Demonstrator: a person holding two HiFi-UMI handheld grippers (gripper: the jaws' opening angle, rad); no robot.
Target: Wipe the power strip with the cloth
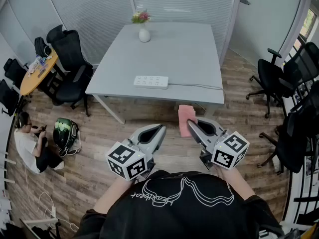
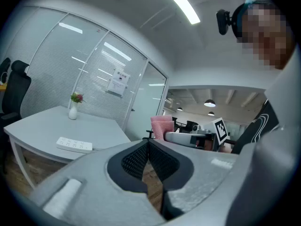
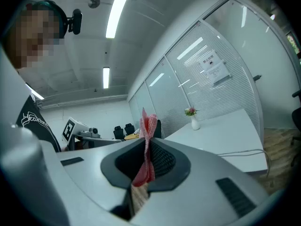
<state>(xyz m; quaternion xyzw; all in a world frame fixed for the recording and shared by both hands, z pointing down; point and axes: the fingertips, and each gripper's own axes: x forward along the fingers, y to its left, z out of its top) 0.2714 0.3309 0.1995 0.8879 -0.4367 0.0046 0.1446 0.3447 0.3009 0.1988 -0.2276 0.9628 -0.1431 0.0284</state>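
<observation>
— Where's the power strip?
— The white power strip (image 1: 150, 81) lies near the grey table's (image 1: 189, 49) closest edge; both grippers are well short of it.
— And the tongs?
— The right gripper (image 1: 191, 124) pinches the pink cloth (image 1: 186, 115); the left gripper (image 1: 161, 129) has its jaws pressed together with nothing between.

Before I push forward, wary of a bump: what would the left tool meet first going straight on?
Probably the pink folded cloth gripped by the right tool, just ahead; depth is uncertain.

An office meeting room: a grey conference table (image 1: 184, 54); black swivel chairs (image 1: 71, 59) at its sides; glass partition walls (image 1: 84, 9) with blinds; strip ceiling lights (image 3: 119, 8); wood-plank floor (image 1: 99, 138).
</observation>
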